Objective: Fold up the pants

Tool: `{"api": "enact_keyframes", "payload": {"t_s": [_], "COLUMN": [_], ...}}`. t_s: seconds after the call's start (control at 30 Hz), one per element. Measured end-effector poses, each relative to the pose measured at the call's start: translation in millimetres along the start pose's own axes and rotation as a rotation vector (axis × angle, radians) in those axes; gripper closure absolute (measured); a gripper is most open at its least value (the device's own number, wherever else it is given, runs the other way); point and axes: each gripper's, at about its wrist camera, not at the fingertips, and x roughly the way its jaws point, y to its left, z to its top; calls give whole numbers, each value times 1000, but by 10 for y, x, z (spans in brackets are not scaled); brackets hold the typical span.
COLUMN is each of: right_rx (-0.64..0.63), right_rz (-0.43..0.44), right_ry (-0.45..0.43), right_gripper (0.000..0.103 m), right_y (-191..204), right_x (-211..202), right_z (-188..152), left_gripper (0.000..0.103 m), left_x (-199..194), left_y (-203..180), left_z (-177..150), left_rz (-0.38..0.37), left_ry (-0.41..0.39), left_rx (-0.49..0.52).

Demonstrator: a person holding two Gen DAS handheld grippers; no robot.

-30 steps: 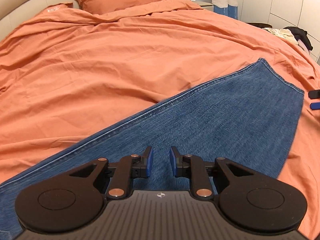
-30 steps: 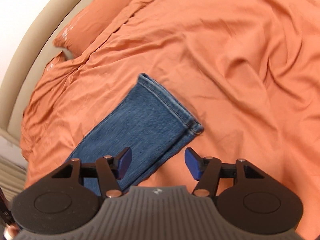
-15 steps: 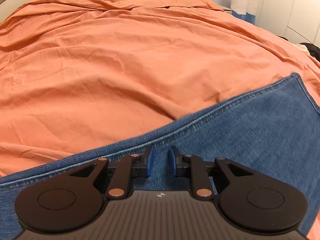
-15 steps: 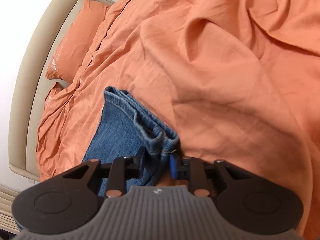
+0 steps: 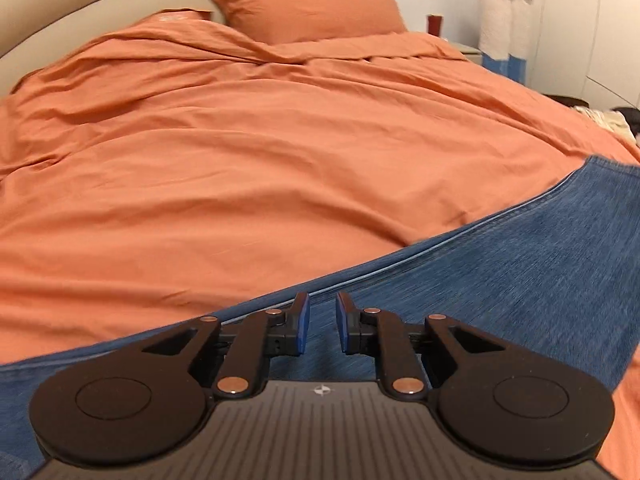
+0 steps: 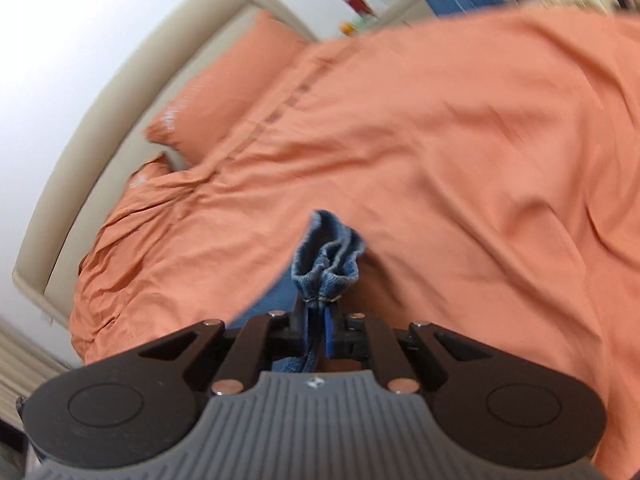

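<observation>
Blue denim pants [image 5: 500,280] lie across the orange bedspread, running from lower left to the right edge in the left wrist view. My left gripper [image 5: 322,322] hovers over the pants near their upper seam, its blue pads a narrow gap apart with nothing between them. My right gripper [image 6: 322,326] is shut on the bunched hem of a pant leg [image 6: 328,258], which sticks up crumpled beyond the fingers, lifted off the bed.
The orange duvet [image 5: 240,160] covers the whole bed. Two orange pillows [image 5: 304,4] lean on the beige headboard [image 6: 80,128]. A nightstand with a red cup [image 5: 435,24] and white plush llamas [image 5: 502,12] stand at the far right.
My right gripper closed on the pant leg's hem and has lifted it off the bed. My left gripper has shifted over the pants toward the upper seam, jaws unchanged.
</observation>
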Motion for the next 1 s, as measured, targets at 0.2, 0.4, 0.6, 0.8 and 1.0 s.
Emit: {"api": "enact_keyframes", "payload": {"t_s": [0.2, 0.4, 0.6, 0.8, 1.0], "right_rx": [-153, -266, -351, -378, -480], "right_rz": [92, 221, 307, 341, 242], "right_ry": [-58, -50, 42, 233, 473], "right_gripper": [101, 101, 100, 101, 100], "right_y": [938, 1945, 2749, 3059, 2905], "right_x": [-211, -181, 177, 809, 1337], "right_z": [34, -219, -821, -1864, -2958], "left_gripper": [82, 82, 82, 82, 82], "left_x": [-532, -1051, -1389, -1436, -1264], "left_y": [496, 992, 1390, 1556, 1585], "left_z": [-202, -425, -698, -1055, -1314], "left_rz": [32, 49, 30, -44, -135], "left_ry": [-22, -60, -45, 2, 12], "left_rx": [-34, -86, -170, -289, -486]}}
